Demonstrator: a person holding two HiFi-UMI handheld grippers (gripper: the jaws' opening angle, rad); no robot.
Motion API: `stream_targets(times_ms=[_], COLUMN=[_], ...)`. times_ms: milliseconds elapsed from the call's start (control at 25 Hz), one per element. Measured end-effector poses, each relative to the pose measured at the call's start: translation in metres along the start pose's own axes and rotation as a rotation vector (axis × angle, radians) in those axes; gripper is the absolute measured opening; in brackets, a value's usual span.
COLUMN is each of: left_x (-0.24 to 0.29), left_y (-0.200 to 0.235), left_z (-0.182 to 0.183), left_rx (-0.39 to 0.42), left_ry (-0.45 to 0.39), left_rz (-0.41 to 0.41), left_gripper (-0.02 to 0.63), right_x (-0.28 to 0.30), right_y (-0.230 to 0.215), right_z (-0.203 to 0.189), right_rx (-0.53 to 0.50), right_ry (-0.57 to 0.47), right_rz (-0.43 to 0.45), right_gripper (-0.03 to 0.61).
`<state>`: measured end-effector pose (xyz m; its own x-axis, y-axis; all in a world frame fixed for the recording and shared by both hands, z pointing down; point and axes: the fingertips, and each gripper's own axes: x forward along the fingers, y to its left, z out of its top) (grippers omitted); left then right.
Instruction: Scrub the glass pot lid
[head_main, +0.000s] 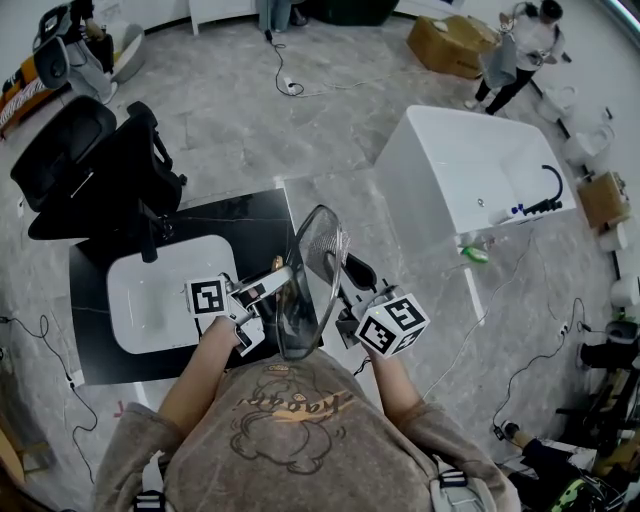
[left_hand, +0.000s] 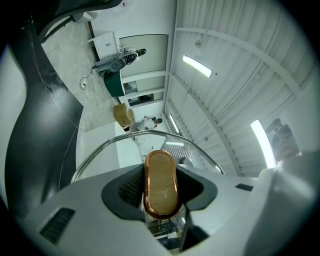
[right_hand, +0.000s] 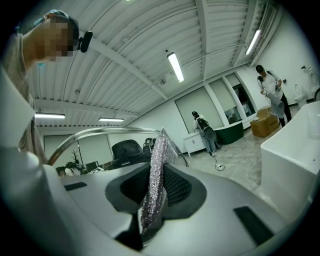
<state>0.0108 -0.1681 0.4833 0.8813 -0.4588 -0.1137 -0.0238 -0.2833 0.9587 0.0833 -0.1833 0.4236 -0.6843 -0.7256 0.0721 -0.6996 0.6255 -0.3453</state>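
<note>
I hold the glass pot lid (head_main: 300, 300) upright on its edge above my lap. My left gripper (head_main: 268, 292) is shut on the lid's copper-rimmed wooden handle (left_hand: 161, 182), which fills the gap between the jaws in the left gripper view. The steel rim (left_hand: 125, 141) arcs beyond it. My right gripper (head_main: 345, 305) is shut on a silver mesh scrubbing cloth (right_hand: 155, 175). The cloth (head_main: 326, 245) lies against the lid's far face near its upper part. In the right gripper view the lid's rim (right_hand: 85, 134) curves just behind the cloth.
Below left is a black counter (head_main: 255, 215) with a white basin (head_main: 160, 295) and black faucet (head_main: 148, 235). A white bathtub (head_main: 470, 170) stands to the right. A black office chair (head_main: 80, 160) is at left. A person (head_main: 525, 45) and cardboard box (head_main: 450, 45) are far off.
</note>
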Motion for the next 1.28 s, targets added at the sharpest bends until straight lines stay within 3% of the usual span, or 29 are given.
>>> stream_targets(times_ms=[400,640,1040,1280], left_x=[0.016,0.017,0.02,0.02], left_y=[-0.018,-0.027,-0.032,-0.035], left_z=[-0.005,0.005,0.016,0.023], left_rx=[0.012,-0.024,-0.07,-0.059], left_ry=[0.082,0.066,0.018,-0.004], left_rz=[-0.078,-0.141,-0.163,-0.18], left_gripper=[0.176,0.176,0.176,0.176], right_x=[0.022,0.035,0.05,0.052], right_y=[-0.017,-0.017,-0.026,-0.031], right_z=[-0.012,-0.015,-0.04,-0.071], right_rx=[-0.039,-0.061,-0.038,0.031], right_ry=[0.045,0.044,0.091,0.155], right_rz=[-0.006,0.033,0.029,0.032], right_gripper=[0.084,0.087,0.088,0.087])
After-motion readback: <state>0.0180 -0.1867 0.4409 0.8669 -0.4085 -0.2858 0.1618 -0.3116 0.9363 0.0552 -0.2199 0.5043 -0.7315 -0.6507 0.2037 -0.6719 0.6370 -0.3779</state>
